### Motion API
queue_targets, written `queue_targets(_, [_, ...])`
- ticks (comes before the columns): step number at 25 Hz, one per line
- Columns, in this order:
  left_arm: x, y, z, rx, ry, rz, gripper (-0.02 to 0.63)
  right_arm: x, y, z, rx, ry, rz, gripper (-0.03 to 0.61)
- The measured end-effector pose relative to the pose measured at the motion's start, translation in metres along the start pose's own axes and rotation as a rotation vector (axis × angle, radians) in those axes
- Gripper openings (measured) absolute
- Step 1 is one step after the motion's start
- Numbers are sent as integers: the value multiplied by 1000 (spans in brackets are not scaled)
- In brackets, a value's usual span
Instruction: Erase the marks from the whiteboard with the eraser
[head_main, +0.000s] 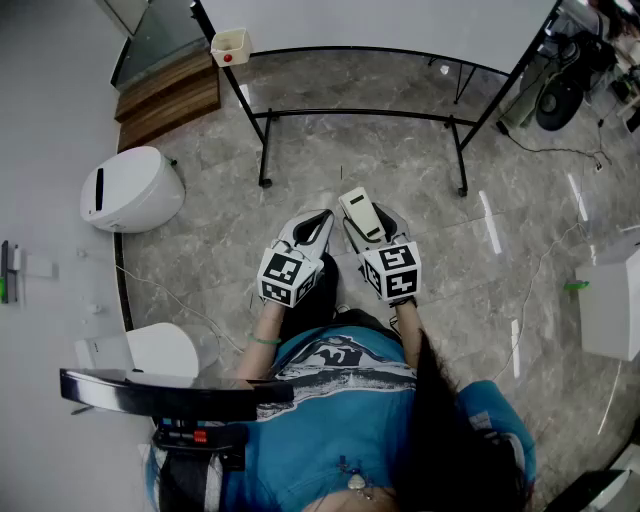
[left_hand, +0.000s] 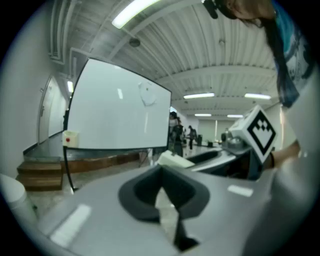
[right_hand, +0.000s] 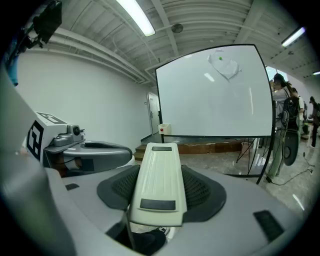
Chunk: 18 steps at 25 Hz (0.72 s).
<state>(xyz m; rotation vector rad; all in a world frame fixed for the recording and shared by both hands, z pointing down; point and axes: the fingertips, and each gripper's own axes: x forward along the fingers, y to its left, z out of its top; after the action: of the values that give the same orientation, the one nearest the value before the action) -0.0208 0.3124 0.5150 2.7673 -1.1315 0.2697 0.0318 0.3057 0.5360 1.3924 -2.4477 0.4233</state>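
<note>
Cream plastic eraser (right_hand: 159, 165) is found clamped lengthwise between the pads of the right hand-held gripper (right_hand: 161, 192), its far end pointed toward the whiteboard (right_hand: 215, 95). The left hand-held gripper (left_hand: 165, 192) is seen with its jaws drawn nearly together and nothing held between them. The whiteboard is noted on its stand across the floor, well apart from both grippers. A faint smudge with a green dot (right_hand: 222, 62) is observed high on the board, not yet wiped. The pick-up is judged complete. The approach and all erasing are judged outstanding, and a raised reach is expected to be needed.
</note>
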Motion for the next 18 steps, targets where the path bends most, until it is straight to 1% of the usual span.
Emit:
queue_targets(7, [58,65,16,7,-10,-44,5,67,-43,34,8,-8,-49,264])
queue_targets(11, [93,112,40,40,-8,-78,5,109,-65,68,22,-11,-74,263])
queue_targets(15, [126,168,67,47,-32,-90,5,160,-79,106,21,-27,-78,262])
queue_targets(18, [152,209,77,58,-39,-102,5,201,-94,130,12,-38,-101,263])
